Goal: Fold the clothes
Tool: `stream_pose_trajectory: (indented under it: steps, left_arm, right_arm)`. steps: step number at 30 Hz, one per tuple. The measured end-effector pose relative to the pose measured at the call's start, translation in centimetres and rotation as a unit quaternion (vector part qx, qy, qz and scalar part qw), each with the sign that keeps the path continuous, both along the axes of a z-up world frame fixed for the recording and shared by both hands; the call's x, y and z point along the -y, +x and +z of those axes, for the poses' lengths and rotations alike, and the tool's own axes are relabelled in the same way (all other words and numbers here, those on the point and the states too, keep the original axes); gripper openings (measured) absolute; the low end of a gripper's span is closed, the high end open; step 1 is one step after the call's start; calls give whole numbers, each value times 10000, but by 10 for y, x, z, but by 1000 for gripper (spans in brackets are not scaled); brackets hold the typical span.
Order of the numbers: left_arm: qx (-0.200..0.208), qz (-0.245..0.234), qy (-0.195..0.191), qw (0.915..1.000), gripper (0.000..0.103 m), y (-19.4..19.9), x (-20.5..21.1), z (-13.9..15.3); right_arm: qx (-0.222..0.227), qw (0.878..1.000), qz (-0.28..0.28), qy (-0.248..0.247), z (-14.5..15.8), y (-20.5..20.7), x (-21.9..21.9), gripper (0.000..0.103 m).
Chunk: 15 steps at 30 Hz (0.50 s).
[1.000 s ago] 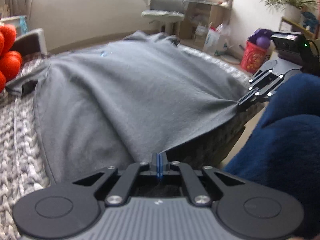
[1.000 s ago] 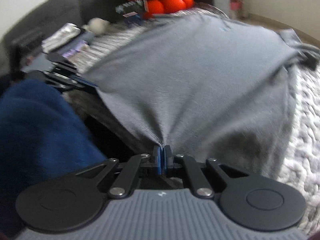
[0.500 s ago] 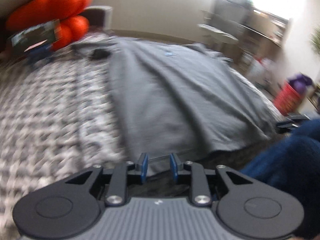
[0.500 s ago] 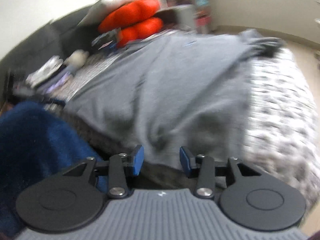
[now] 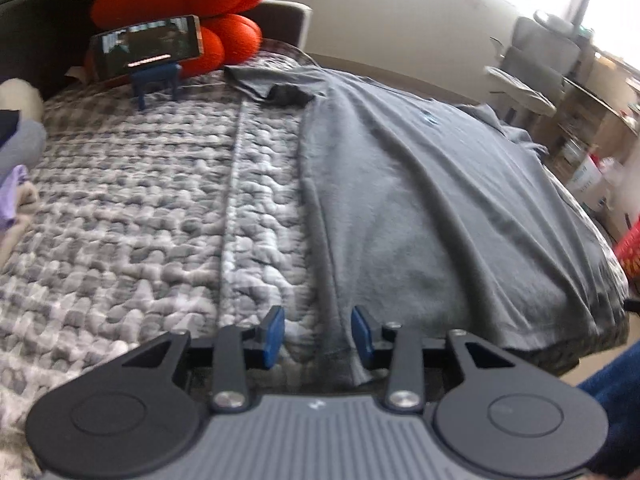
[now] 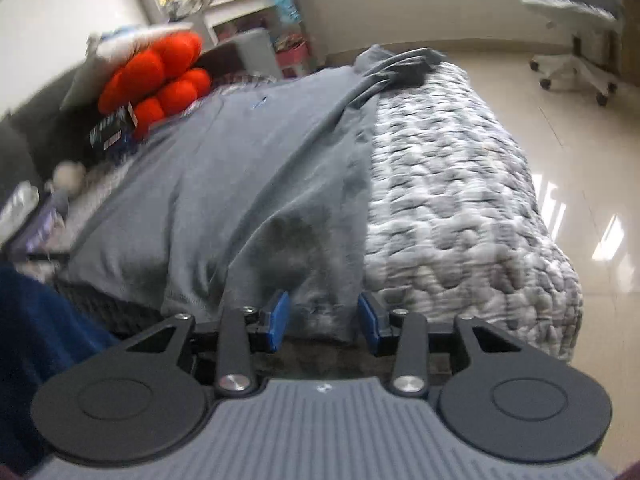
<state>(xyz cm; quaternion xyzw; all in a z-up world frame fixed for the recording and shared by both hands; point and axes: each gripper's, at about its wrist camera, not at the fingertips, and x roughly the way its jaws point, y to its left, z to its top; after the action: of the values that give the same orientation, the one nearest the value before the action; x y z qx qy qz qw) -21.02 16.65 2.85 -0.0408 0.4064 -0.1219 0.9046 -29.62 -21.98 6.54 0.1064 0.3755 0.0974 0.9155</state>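
A grey polo shirt lies spread flat on a bed's grey knitted blanket, its hem at the near edge. The left tongs are opening and the right tongs closing, each partway apart over a hem corner, pads clear of the cloth. An orange cushion and a propped phone sit at the far end.

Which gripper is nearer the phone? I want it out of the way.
Left. The left gripper sits at the shirt's phone-side edge; the right gripper is at its far edge from the phone.
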Motion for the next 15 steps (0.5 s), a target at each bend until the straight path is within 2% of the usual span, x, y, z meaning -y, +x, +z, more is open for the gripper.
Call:
stream_pose_trajectory:
  steps: [1,2,3,5,12,15]
  left_arm:
    - [-33,2,-4,10000,38,0,0,-2]
    - [-65,4,-8,10000,38,0,1,-3]
    - [-77,-4,29,10000,38,0,2,-4]
    - [-79,-10,105,9999,38,0,4,-4]
    - [-217,69,-256,9994,40,-11,-5,4]
    - [-344,120,-216,9991,37,-5,3,-2]
  right_arm:
    - [-61,9999,27,-153,-3,3,-6,32]
    - [-110,9995,40,-286,-6,5,-10,20]
    - [-122,9993,15,-353,-7,6,-11,12]
    - [-117,9995,-48,-295,-4,7,-8,10]
    - [-81,9982,-473,354,1,-5,15,9]
    - [-116,9969,-530,564,-2,-4,15,9]
